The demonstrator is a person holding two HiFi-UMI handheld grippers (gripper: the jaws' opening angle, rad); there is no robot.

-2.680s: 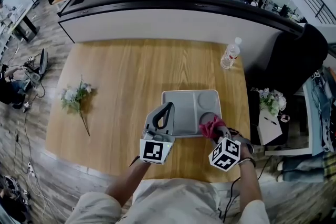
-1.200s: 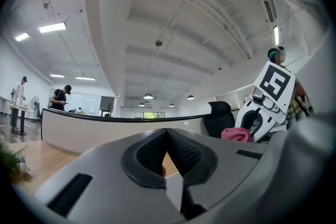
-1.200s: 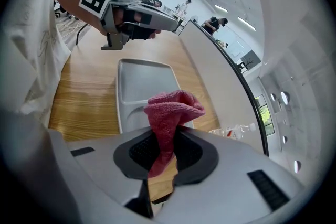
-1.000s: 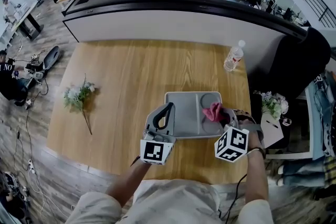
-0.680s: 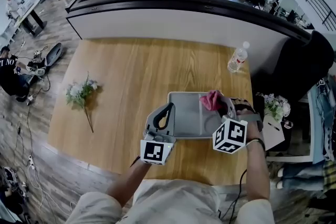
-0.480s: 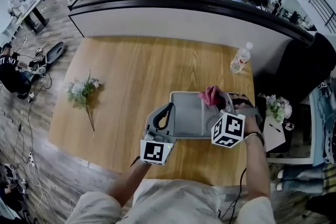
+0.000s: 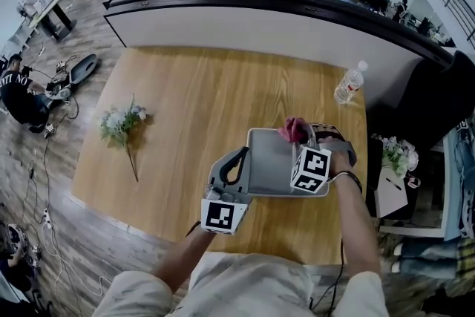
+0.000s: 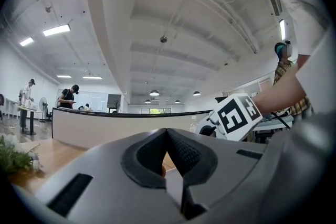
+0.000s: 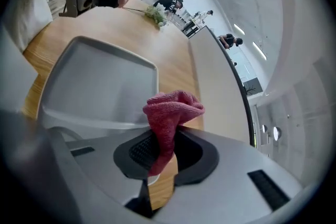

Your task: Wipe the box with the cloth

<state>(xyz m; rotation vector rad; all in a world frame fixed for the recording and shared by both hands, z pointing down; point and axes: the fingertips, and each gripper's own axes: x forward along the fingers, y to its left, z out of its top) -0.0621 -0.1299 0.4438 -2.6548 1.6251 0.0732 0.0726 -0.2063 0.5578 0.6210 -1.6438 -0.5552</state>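
Red cloth, grey box, tan wood-grain table

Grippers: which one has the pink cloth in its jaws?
The right gripper: the pink cloth is pinched between its jaws. The left gripper is shut on the grey box's edge, without cloth.

Cloth looks nubby terry, box smooth matt plastic, table grained wood.

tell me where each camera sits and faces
Head view: on the person's head, facing steeply down at the wooden table; forearms, left claw, right claw show.
Left gripper view: on the left claw, tilted up at the ceiling; jaws shut, probably on grey tray.
Right gripper view: on the right claw, facing across the tray; jaws pinch the red cloth.
Shared: head and right gripper views show tray, cloth, flowers.
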